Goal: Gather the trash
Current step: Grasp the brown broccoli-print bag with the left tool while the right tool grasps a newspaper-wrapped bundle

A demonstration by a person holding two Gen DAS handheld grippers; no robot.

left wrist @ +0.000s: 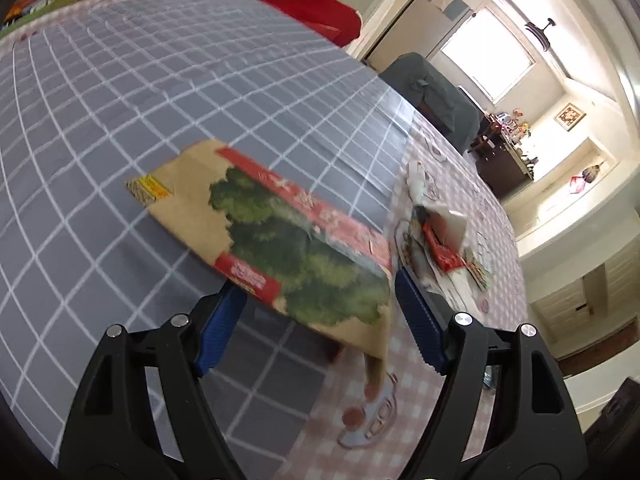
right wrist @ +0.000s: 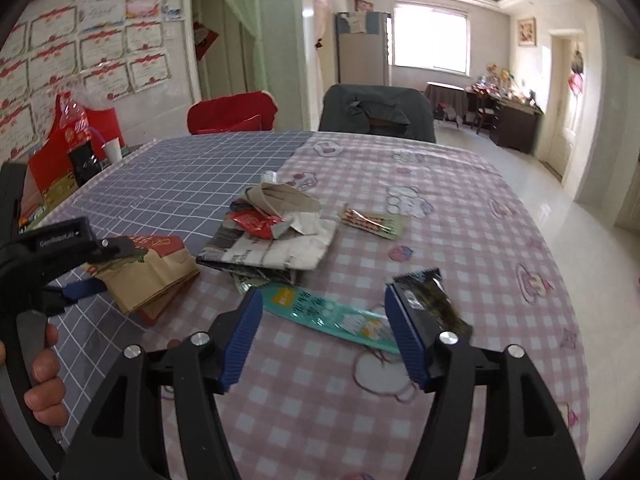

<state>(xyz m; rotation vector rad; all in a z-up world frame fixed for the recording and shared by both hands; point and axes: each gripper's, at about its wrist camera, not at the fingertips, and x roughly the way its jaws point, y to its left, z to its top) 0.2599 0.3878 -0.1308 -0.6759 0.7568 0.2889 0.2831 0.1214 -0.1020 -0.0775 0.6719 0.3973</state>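
A flat brown paper bag printed with green trees and red bands lies on the table, its near end between the open jaws of my left gripper; whether the pads touch it I cannot tell. The right wrist view shows the bag and the left gripper at left. My right gripper is open above a teal wrapper. A dark wrapper lies beside its right finger. A newspaper carries a red wrapper and crumpled paper. A striped wrapper lies beyond.
The table has a grey grid cloth on the left and a pink checked cloth on the right. A red gift bag and a white cup stand at the far left. A red chair and a grey chair stand behind.
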